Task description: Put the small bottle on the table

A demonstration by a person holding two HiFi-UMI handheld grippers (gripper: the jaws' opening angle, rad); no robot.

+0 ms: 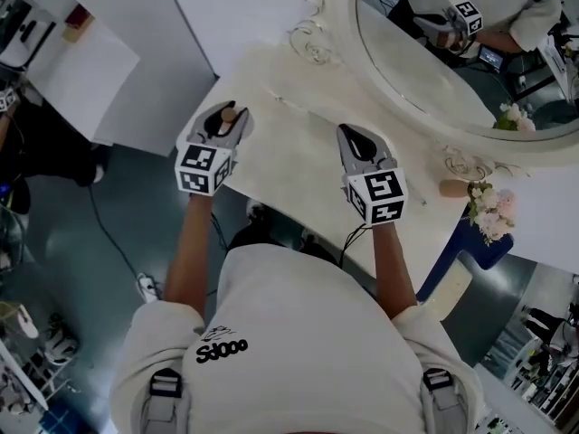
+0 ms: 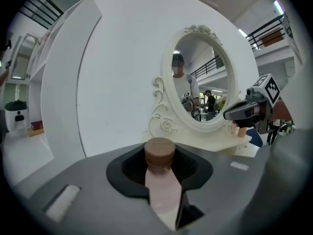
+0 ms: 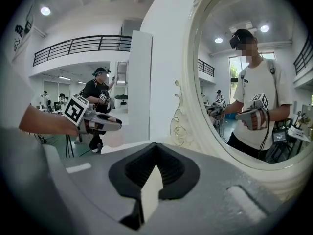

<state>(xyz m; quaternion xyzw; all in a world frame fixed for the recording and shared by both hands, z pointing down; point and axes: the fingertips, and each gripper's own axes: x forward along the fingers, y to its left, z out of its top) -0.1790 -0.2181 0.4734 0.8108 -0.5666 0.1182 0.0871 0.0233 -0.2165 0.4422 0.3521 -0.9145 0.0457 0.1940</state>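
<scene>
The small pink bottle (image 2: pixel 161 187) with a brown cap (image 1: pixel 230 114) stands upright between the jaws of my left gripper (image 1: pixel 226 121), which is shut on it. That gripper hovers at the left edge of the cream dressing table (image 1: pixel 298 174); I cannot tell whether the bottle touches the tabletop. My right gripper (image 1: pixel 349 134) hangs over the table's middle, to the right of the left one. Its jaws stand a narrow gap apart, and only the tabletop shows between them. From the right gripper view, the left gripper (image 3: pixel 93 122) and the bottle (image 3: pixel 115 138) show at the left.
An oval mirror (image 1: pixel 452 52) in an ornate cream frame stands along the table's back right. A second small bottle (image 1: pixel 451 188) lies beside a bunch of pale flowers (image 1: pixel 493 208) at the right end. White panels (image 1: pixel 109 70) rise at the left, and cables lie on the dark floor (image 1: pixel 118 233).
</scene>
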